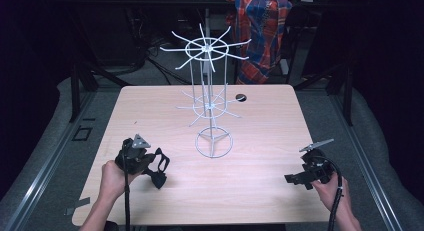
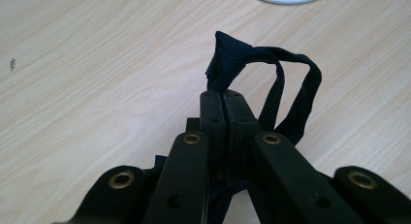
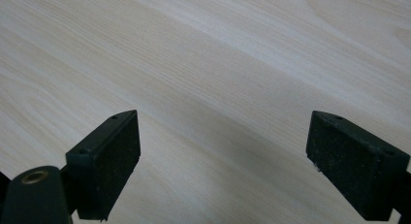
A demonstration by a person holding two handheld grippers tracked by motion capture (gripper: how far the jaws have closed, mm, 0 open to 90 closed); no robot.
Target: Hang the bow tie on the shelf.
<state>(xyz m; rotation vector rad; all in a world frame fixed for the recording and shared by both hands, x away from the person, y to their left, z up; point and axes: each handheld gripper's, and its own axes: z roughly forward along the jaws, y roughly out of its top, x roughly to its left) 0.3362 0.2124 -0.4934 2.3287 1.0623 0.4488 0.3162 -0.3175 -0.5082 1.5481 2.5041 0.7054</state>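
Lighting and image quality: lit table, dark surroundings.

In the high view the wooden table [image 1: 260,141] is evenly lit from above, while the room beyond it falls to near black; the white wire rack [image 1: 209,98] casts only faint shadows. Resolution is low and detail soft. In the left gripper view the black cloth [image 2: 232,64] shows almost no surface detail (underexposed). In the right gripper view the wood grain is sharp and without glare, and soft shadow lies between the pads [image 3: 114,161].

**Black grippers, brass-ringed joints**

Both grippers are built in black. Brass-ringed pivot holes are seen on the left gripper [image 2: 224,100] linkage. Rough rectangular pads are carried by the right gripper [image 3: 223,161]. Grey three-cornered plates and black cables are fitted.
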